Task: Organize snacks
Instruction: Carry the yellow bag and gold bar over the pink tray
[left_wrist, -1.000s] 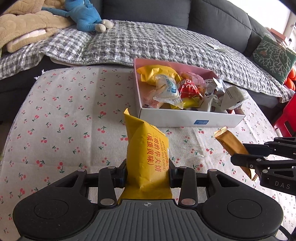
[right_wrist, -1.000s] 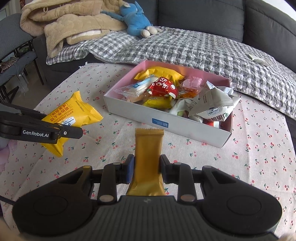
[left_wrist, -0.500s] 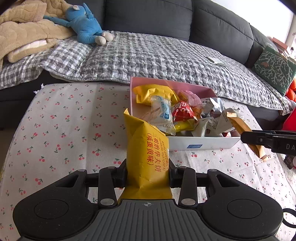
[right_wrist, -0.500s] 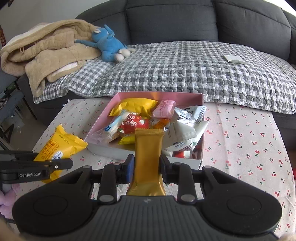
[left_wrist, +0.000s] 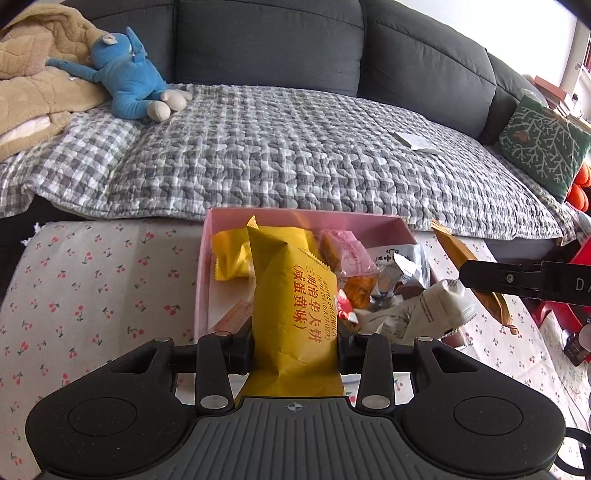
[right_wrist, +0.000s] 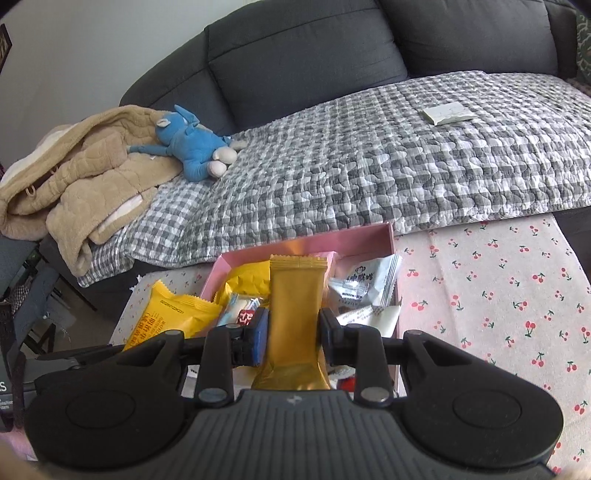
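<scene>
The yellow pack (left_wrist: 295, 314) is smooth foil-like film with a soft sheen and crimped ends. The gold bar (right_wrist: 295, 314) wears a satin metallic wrapper, ridged at its sealed top. The box (left_wrist: 332, 218) looks like matt pink card. Inside it, the white packs (left_wrist: 428, 314) are crinkled film, faintly glossy. Both grippers, left (left_wrist: 295, 343) and right (right_wrist: 293, 332), are matt black plastic with ribbed grey tops and small bright metal screw heads. The desk (left_wrist: 92, 295) carries a matt woven cloth printed with cherries. The sofa (left_wrist: 258, 40) is dark, coarse fabric under a puckered checked quilt (left_wrist: 295, 147). The toy (left_wrist: 129, 81) is soft plush; the blanket (right_wrist: 74, 177) is thick tan fleece
</scene>
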